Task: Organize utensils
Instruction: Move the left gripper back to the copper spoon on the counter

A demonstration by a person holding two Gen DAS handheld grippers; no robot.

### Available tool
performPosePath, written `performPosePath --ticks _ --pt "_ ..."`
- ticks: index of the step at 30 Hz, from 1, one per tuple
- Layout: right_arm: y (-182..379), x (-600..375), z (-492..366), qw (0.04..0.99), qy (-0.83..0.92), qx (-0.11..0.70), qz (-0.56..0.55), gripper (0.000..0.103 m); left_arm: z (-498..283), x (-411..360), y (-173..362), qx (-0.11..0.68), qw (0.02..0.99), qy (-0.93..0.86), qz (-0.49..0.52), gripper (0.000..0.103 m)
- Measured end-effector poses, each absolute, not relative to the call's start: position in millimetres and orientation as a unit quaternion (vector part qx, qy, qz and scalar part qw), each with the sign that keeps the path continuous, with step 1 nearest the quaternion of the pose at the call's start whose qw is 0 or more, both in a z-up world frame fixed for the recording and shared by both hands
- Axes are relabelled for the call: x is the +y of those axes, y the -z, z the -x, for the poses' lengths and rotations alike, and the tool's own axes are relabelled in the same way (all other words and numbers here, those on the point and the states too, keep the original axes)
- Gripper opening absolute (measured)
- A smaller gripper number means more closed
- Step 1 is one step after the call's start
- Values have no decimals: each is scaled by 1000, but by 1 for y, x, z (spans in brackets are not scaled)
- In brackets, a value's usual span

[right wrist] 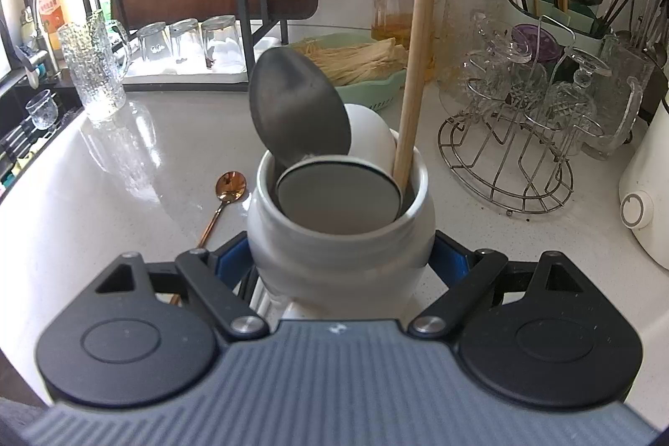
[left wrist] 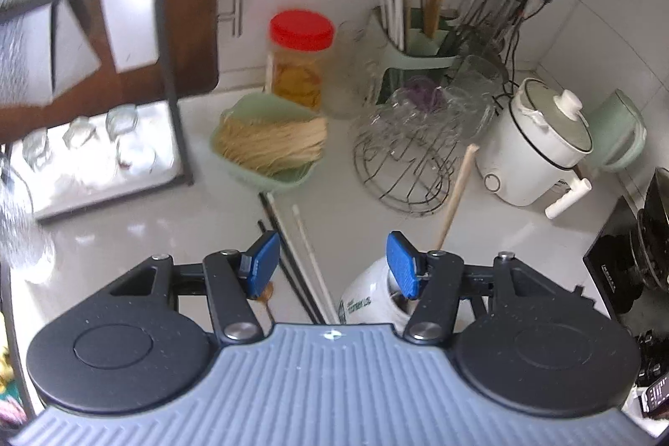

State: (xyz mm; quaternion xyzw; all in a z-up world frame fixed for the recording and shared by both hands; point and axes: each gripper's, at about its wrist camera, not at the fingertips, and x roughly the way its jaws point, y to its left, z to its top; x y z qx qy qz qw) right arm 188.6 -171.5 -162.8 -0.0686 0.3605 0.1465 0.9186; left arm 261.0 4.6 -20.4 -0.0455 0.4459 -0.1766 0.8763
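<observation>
Right gripper (right wrist: 339, 258): blue pads clamped on either flank of the white ceramic jar (right wrist: 340, 237), which sits upright between them on the pale counter (right wrist: 125, 195); jar directly ahead of the gripper body, filling the gap between the fingers. Inside the jar: two grey metal spoons (right wrist: 299, 111) standing bowl-up, a white spoon (right wrist: 372, 136) behind them, and a wooden handle (right wrist: 414, 70) leaning at the jar's right rim and rising out of frame. A gold spoon (right wrist: 228, 187) lies flat on the counter just left of the jar, ahead-left of the right gripper's left finger, its handle running back under that finger.

Left gripper (left wrist: 334, 264): jaws parted to a moderate width, nothing between the pads; it hangs above the counter (left wrist: 125, 237). Chopsticks, dark and white (left wrist: 301, 258), lie on the counter ahead of and below the gap, nearer the left pad, not touched; part of the gold spoon (left wrist: 265, 293) shows just under the left pad. The jar (left wrist: 368, 297) is below the right pad with the wooden handle (left wrist: 455, 195) slanting up and away from it.

Farther ahead of both: green dish of pale noodles (left wrist: 267, 145); red-lidded jar (left wrist: 299, 57); wire rack of glasses (left wrist: 414, 145); green utensil caddy (left wrist: 418, 40).
</observation>
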Motion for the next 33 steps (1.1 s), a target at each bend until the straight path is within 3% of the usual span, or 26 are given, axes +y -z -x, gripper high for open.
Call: performPosePath --ticks 23,29,33 --pt "162 -168 -188 919 -120 371 55 90 -240 50 124 492 856 90 132 61" --pt "160 -167 -191 915 -118 381 58 90 -243 59 164 506 844 80 158 52" --pt "159 -166 -193 912 -120 388 62 90 -254 54 180 500 849 80 152 52"
